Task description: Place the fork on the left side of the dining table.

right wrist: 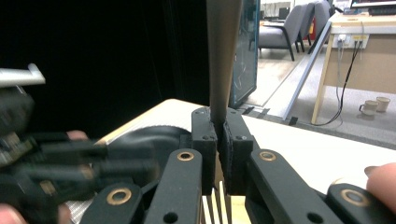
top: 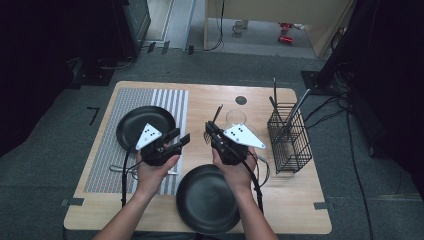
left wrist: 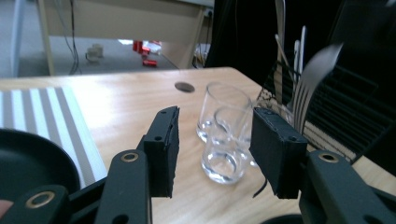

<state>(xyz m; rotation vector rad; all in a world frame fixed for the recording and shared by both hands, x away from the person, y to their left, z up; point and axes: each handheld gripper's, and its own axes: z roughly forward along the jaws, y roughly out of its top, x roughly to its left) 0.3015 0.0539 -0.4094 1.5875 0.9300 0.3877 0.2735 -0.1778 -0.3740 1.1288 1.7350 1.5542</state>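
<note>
Right gripper (right wrist: 219,161) clamps the fork (right wrist: 223,56) by its neck, handle above the jaws, tines below; left gripper (left wrist: 215,149) released, jaws apart, nothing between.

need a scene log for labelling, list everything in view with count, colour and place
fork: 1, silver, clamped in right gripper, handle up
plates: 2, black, one on placemat, one at near edge
placemat: 1, grey-white striped, table's left
glasses: 2, clear, centre
rack: 1, black wire, table's right, holding cutlery
table: 1, light wood
left gripper: 1, black, jaws open, nothing between
right gripper: 1, black, jaws shut on fork
hands: 2, bottom of high view
</note>
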